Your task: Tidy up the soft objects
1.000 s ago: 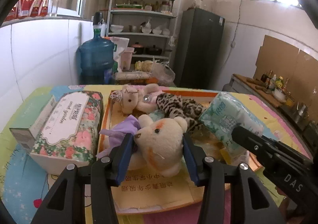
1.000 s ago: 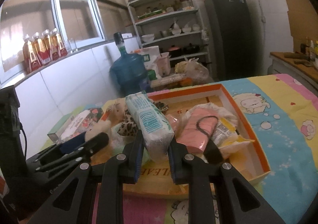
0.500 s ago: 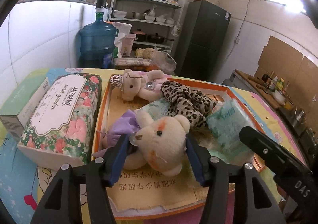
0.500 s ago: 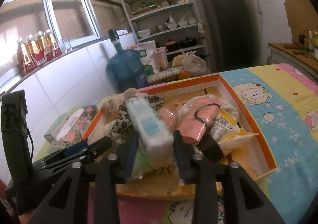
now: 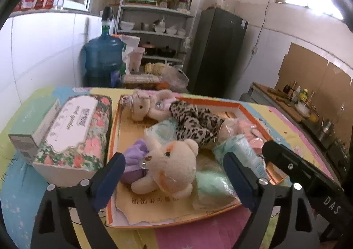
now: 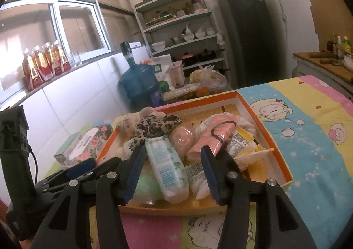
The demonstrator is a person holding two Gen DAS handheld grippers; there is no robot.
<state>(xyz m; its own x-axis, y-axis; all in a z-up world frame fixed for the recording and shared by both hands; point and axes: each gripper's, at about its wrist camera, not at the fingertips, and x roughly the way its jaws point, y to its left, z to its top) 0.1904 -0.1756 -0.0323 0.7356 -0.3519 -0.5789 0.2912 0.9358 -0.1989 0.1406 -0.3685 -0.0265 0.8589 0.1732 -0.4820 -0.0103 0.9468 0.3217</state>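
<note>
Over the orange tray (image 5: 249,114), both hand-held grippers' jaws are opening, clear of teddy (image 5: 174,167) and tissue pack (image 6: 167,167).

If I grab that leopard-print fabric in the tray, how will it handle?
The leopard-print fabric lies crumpled and draped over neighbouring items, so it probably hangs limp when lifted. It looks thin and likely light. It overlaps the pink-dressed plush, so it may drag that along.
</note>
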